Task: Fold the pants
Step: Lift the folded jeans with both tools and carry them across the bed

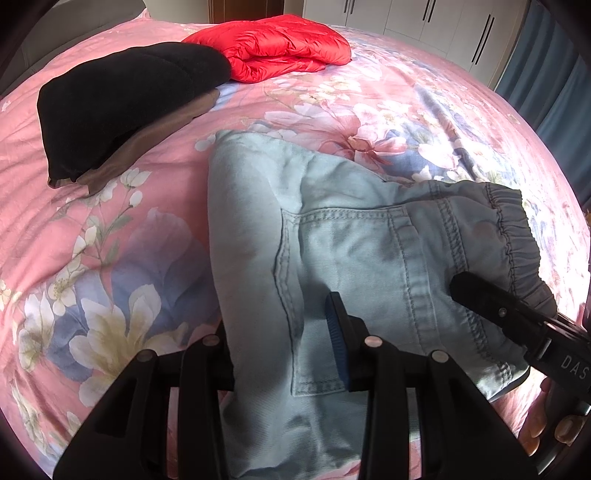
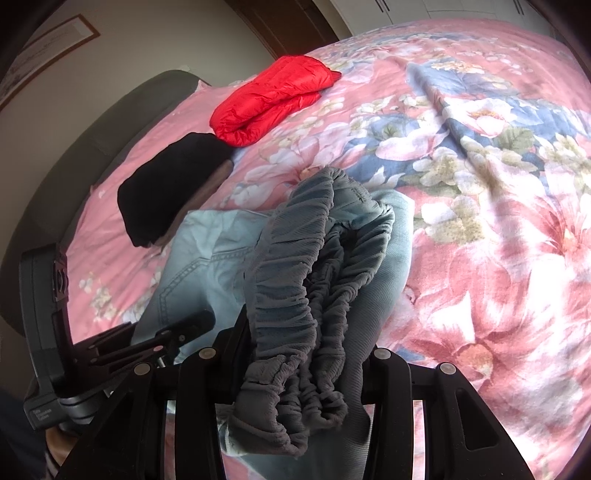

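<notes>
Light blue denim pants (image 1: 332, 251) with a grey elastic waistband (image 1: 517, 236) lie on the pink floral bedspread (image 1: 110, 258). My left gripper (image 1: 284, 347) is shut on a fold of the pants near the back pocket; cloth hides its left finger. In the right wrist view the bunched waistband (image 2: 295, 314) fills the space between the fingers of my right gripper (image 2: 295, 354), which is shut on it. The right gripper also shows in the left wrist view (image 1: 517, 317), and the left gripper shows in the right wrist view (image 2: 177, 332).
A folded black garment (image 1: 122, 103) with a brown lining and a folded red puffer jacket (image 1: 273, 44) lie further up the bed. White wardrobe doors (image 1: 424, 22) and a blue curtain (image 1: 554, 92) stand beyond the bed. A headboard (image 2: 74, 155) is at the left.
</notes>
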Tool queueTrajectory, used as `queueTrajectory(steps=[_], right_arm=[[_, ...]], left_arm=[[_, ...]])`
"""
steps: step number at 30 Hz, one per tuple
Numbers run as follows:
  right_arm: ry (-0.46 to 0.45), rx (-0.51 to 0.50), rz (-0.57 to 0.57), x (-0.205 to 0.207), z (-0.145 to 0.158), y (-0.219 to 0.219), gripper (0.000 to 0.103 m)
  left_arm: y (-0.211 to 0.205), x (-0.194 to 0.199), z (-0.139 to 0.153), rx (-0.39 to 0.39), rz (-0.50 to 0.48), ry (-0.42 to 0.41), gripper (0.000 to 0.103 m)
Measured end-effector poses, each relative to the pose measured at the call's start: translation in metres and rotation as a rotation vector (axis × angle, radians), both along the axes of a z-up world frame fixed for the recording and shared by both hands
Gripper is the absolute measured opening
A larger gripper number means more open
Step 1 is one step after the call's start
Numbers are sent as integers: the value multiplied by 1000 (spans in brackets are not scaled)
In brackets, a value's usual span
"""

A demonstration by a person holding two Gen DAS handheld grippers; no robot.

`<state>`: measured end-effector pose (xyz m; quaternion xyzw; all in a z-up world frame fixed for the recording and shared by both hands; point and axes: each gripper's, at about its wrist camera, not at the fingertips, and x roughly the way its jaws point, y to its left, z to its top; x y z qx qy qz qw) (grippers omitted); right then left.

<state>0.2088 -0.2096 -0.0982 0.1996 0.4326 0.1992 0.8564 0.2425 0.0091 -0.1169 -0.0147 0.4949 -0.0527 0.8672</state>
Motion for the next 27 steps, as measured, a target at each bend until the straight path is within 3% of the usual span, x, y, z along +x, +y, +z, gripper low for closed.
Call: queueTrajectory(steps=[16,27], right_arm=[[15,-23,-17,-1,-7,1,44],[34,-44,-33,1,-11,2,48]], left_arm=[[0,2,-4,23,-3,-2,40],[6,5,-8,48,21,-1,60]])
